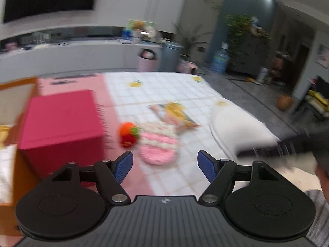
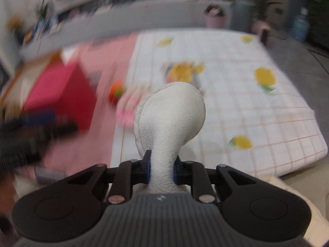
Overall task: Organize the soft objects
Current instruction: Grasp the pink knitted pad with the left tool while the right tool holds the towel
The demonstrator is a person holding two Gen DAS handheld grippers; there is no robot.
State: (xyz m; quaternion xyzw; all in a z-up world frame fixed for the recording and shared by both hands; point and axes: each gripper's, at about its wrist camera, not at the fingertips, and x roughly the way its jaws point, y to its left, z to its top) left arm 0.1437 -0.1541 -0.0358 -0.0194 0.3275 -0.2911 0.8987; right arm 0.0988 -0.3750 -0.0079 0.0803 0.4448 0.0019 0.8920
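Note:
My right gripper (image 2: 161, 167) is shut on a white soft plush piece (image 2: 170, 113) and holds it above the checked mat; the same piece shows at the right of the left wrist view (image 1: 240, 129). My left gripper (image 1: 165, 164) is open and empty, above the mat just short of a pink-and-white knitted item (image 1: 159, 144). A red-orange strawberry plush (image 1: 128, 132) lies beside it on the left. A yellow-haired soft doll (image 1: 174, 111) lies just behind. Both views are motion-blurred.
A magenta box (image 1: 59, 121) stands on the pink mat at the left, beside an orange-edged container (image 1: 12, 164). The white mat with lemon prints (image 2: 265, 78) spreads right. Grey tiled floor, bins and plants lie beyond.

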